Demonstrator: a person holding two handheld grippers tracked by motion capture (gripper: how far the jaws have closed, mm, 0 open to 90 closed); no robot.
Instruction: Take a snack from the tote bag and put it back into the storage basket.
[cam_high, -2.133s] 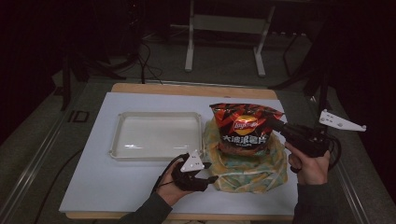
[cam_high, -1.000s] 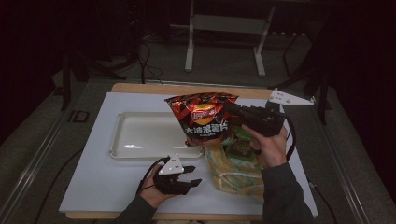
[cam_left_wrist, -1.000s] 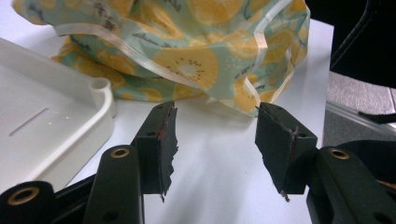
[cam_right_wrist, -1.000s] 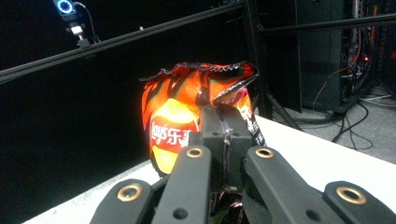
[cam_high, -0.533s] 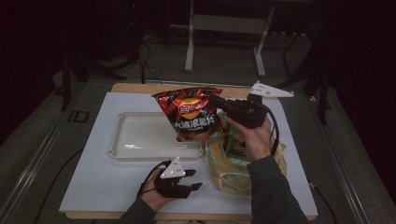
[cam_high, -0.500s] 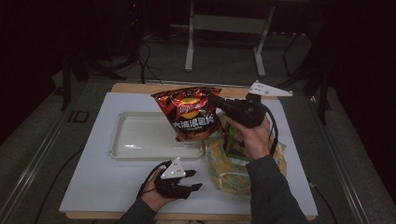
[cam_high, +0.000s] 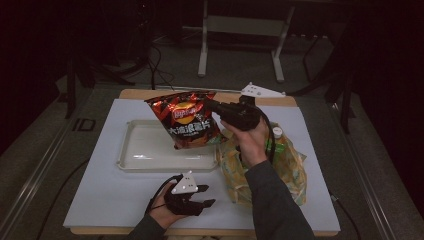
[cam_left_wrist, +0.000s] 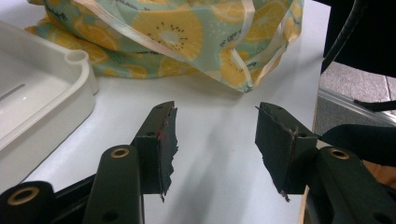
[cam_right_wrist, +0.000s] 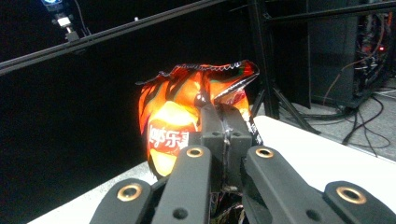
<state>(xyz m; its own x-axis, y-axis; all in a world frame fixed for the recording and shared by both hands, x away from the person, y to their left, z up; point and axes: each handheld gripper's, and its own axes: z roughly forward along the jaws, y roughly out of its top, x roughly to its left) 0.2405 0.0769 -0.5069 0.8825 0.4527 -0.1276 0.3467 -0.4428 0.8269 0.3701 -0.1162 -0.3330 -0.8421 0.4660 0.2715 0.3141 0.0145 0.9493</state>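
A red and orange chip bag (cam_high: 187, 122) hangs in the air over the right part of the white tray (cam_high: 145, 161). My right gripper (cam_high: 212, 106) is shut on the bag's top right corner; in the right gripper view the bag (cam_right_wrist: 180, 119) sits pinched between the closed jaws of that gripper (cam_right_wrist: 223, 122). My left gripper (cam_high: 202, 196) rests low near the table's front edge, open, with nothing between its pads (cam_left_wrist: 168, 140). It faces the fruit-print cloth bag (cam_left_wrist: 187, 37), which lies just to the right of the tray (cam_left_wrist: 46, 98).
The fruit-print cloth bag (cam_high: 280, 162) lies on the white mat (cam_high: 100, 185) with a white-capped bottle (cam_high: 276, 132) poking out of it. A metal stand (cam_high: 240, 30) rises behind the table. Dark floor and cables surround the table.
My right gripper has carried the chip bag leftward from above the cloth bag to above the tray. The left gripper has stayed near the front edge.
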